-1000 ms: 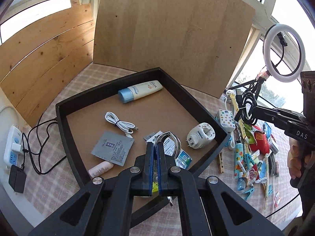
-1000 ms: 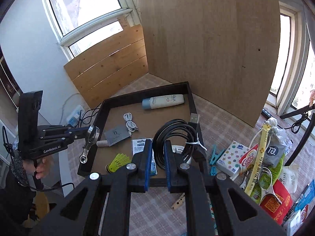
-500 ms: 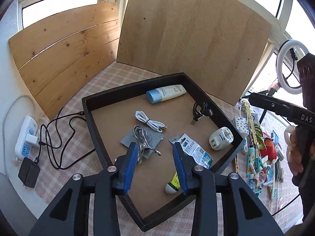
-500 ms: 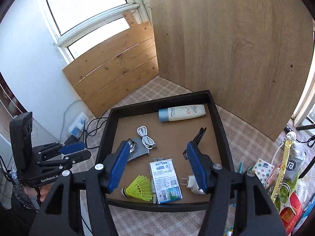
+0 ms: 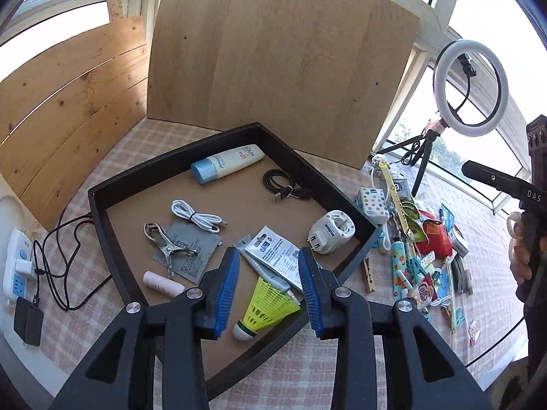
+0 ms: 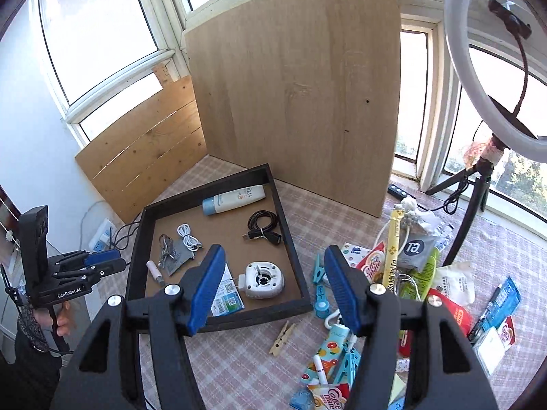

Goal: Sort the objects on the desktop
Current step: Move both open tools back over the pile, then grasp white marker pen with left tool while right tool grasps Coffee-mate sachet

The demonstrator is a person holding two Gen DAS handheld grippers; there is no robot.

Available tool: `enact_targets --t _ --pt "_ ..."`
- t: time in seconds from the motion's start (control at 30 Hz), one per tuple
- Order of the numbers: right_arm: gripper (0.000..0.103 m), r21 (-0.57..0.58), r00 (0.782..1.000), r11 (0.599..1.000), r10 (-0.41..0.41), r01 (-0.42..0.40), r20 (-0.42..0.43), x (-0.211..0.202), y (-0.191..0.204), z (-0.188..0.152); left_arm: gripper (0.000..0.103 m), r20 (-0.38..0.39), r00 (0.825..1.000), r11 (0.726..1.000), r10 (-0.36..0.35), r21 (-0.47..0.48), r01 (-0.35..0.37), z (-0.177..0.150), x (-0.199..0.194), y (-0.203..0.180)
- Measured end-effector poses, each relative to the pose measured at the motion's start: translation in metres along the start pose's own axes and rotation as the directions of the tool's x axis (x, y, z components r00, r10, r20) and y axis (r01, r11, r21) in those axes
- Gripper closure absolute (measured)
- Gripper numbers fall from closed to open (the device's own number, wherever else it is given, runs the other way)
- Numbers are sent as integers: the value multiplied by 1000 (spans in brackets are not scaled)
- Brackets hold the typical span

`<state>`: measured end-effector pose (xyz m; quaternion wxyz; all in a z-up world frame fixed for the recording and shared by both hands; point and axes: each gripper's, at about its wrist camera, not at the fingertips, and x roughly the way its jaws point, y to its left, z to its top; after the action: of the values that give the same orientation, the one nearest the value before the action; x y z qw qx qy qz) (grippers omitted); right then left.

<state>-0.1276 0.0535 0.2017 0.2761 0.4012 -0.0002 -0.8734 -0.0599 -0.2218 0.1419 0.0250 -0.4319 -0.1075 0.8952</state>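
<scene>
A black tray (image 5: 102, 225) (image 6: 290, 239) holds a sunscreen tube (image 5: 227, 164) (image 6: 234, 200), a black cable (image 5: 283, 184) (image 6: 261, 227), a white cable (image 5: 196, 215), a metal clip (image 5: 165, 244), a white plug adapter (image 5: 330, 232) (image 6: 265, 280), a leaflet (image 5: 277, 256) and a yellow shuttlecock (image 5: 265, 304). My left gripper (image 5: 270, 290) is open and empty above the tray's near corner. My right gripper (image 6: 275, 288) is open and empty above the tray's right edge. A pile of loose items (image 5: 420, 256) (image 6: 403, 273) lies right of the tray.
A tall wooden board (image 5: 280, 68) stands behind the tray, with slatted planks (image 5: 61, 102) at the left. A power strip (image 5: 17, 263) with black wires lies left of the tray. A ring light on a tripod (image 5: 471, 89) (image 6: 495, 68) stands at the right.
Both grippers opened: the left let go of the metal clip, the right of the black cable, and both now lie in the tray. Both grippers have pulled back; the right swung toward the pile.
</scene>
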Motion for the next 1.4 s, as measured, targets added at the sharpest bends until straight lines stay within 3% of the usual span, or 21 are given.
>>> enact_targets --t 0.17,0.3,0.37,0.6,0.83,0.97,1.1,1.4 --pt "45 67 997 995 -68 69 -21 -36 -52 -42 70 -57 995 993 -76 86 80 -5 23 -53" --pt "55 105 994 990 -92 97 -52 -53 -77 -88 72 -139 981 978 -136 140 156 -17 52 -99" --pt "60 113 993 989 -89 98 -78 -53 -82 -108 74 -182 971 969 -155 162 185 -24 67 -123" --pt "60 58 985 994 -86 96 -147 -33 -69 -153 74 -318 931 958 -178 162 238 -46 118 -181" --pt "63 2 977 997 -71 73 -202 0 -58 -170 74 -363 915 967 -176 112 231 -51 140 -196" --pt "63 -30 972 998 -63 58 -227 15 -57 -172 74 -359 921 976 -154 91 198 -52 149 -197" --pt "67 -50 968 998 -54 43 -246 26 -60 -170 74 -372 916 981 -150 58 184 -54 158 -195" --pt "67 -64 963 998 -23 6 -267 43 -63 -163 73 -385 914 987 -126 39 153 -57 172 -192"
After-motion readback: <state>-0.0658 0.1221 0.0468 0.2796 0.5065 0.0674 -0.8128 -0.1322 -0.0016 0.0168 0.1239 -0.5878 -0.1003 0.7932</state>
